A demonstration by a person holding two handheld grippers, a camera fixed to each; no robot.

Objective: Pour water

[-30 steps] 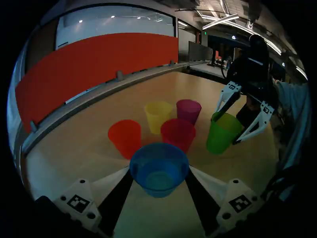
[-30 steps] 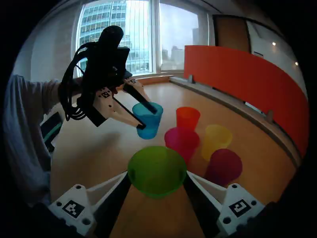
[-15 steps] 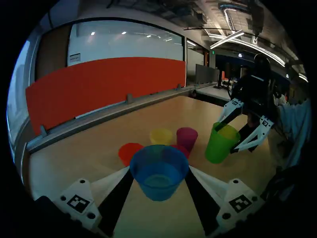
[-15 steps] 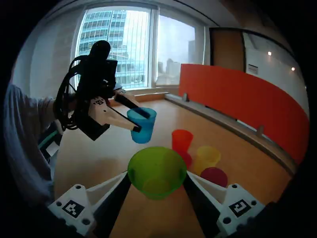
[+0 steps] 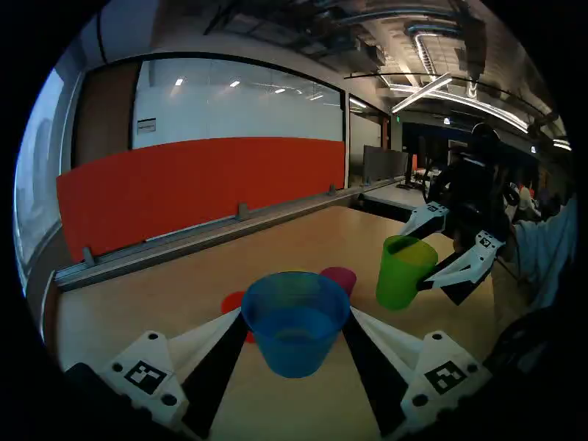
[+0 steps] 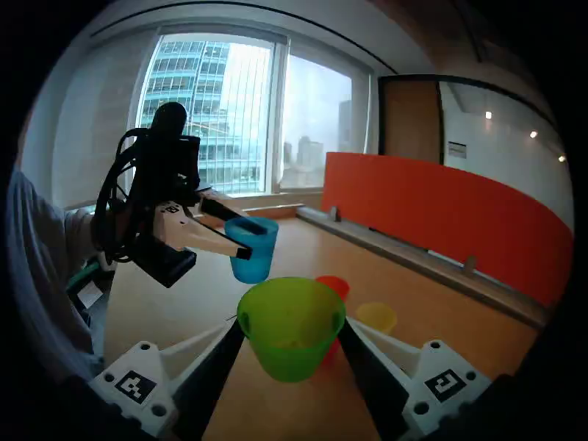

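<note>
So the blue cup [image 5: 295, 323] sits right in the left gripper [image 5: 295, 312], with 1 finger pressed on each side of it. It's roughly upright and up in the air above the wooden table [image 5: 184, 279]. In the left gripper view you can see a paler band low inside it that looks like water, though I wouldn't swear to how full it is. The green cup [image 6: 290, 327] gets the same treatment from the right gripper [image 6: 290, 323]: both fingers squeezed onto its sides, mouth up, off the table too. I can't tell if there's anything in that 1. The 2 held cups are near each other but not touching; in the left gripper view the green one hangs off to the right and a bit further out, and in the right gripper view the blue one is up and to the left. Down on the table between and behind them is a little cluster of other cups. There's a red cup [image 5: 234, 301] and a magenta cup [image 5: 339, 278] peeking out from behind the blue one, and the right gripper view has a yellow cup [image 6: 376, 316] showing beside the green one. A grey sleeve [image 6: 37, 279] runs along the left edge of the right gripper view, behind the hand on the left gripper. An orange partition [image 5: 198, 184] lines the far edge of the table, and big windows [image 6: 213, 132] look out on high-rises.
</note>
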